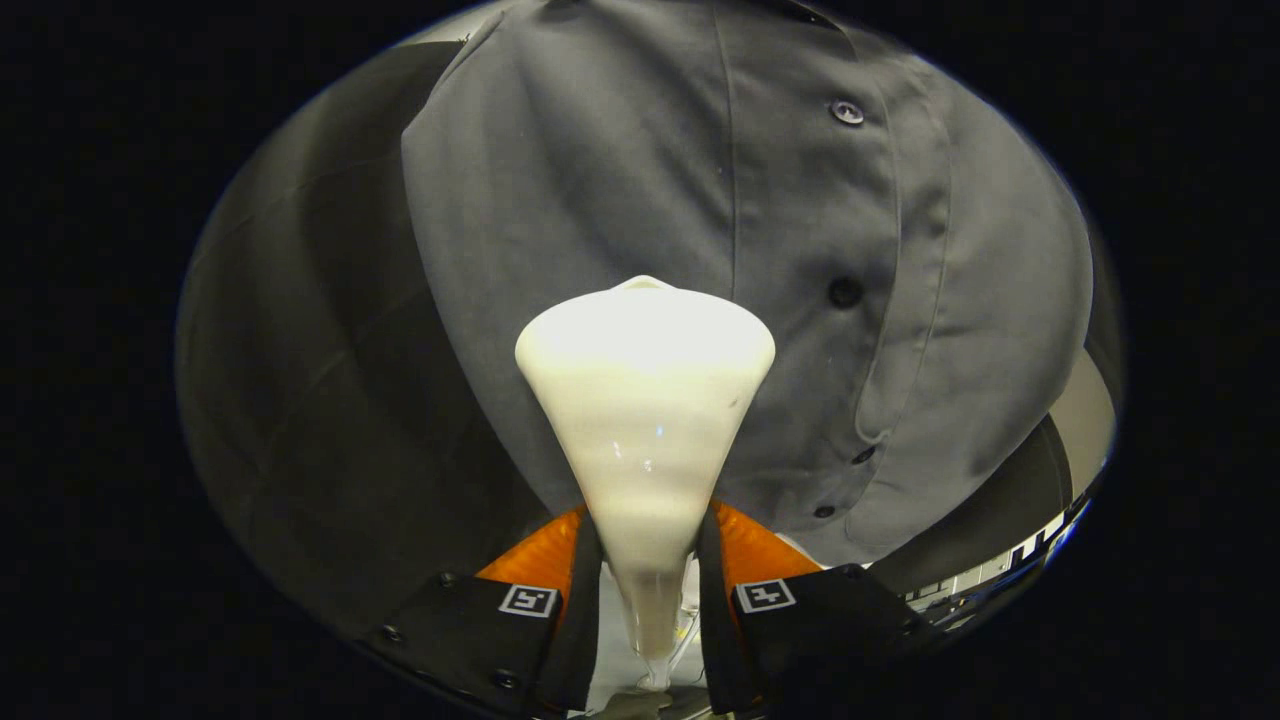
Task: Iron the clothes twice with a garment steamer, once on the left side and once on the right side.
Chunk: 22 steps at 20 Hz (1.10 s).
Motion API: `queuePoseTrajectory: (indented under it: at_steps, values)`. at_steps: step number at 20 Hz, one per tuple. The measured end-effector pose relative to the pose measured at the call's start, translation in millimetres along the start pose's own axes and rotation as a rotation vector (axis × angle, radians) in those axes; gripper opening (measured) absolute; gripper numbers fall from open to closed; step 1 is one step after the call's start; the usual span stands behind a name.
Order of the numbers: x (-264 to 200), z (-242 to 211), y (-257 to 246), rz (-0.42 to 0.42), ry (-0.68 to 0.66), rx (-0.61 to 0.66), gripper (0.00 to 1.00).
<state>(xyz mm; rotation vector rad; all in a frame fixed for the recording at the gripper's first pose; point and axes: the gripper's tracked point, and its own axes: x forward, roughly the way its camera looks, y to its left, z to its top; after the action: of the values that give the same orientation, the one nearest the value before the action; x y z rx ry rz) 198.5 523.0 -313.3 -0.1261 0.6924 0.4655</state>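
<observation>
Grey fabric of a hanging shirt is seen close ahead of the gripper, spreading from about nine o'clock round to three o'clock. A button placket runs down the shirt at one to four o'clock of the steamer head; a pale button is seen near the top of it, a dark button lower down, and two smaller dark ones near the hem. Soft folds are seen in the cloth beside the placket.

A cream-white garment steamer is held between the fingers. Its narrow neck is pinched from both sides by the two fingers, and its body widens like a funnel toward twelve o'clock, where the broad head is set against or just in front of the shirt; contact cannot be confirmed. The head lies on the panel at nine o'clock of the placket, and part of that panel is hidden by it.

Dark cloth of the booth wall is seen at nine o'clock, behind the shirt. At four o'clock, under the hem, a pale surface and some small blurred objects are glimpsed; they cannot be made out.
</observation>
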Motion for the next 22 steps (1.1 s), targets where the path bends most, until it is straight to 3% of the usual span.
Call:
queuePoseTrajectory:
  at_steps: [22]
  values:
    - [36, -100, -1, 0.051, 0.181, 0.017, 0.51]
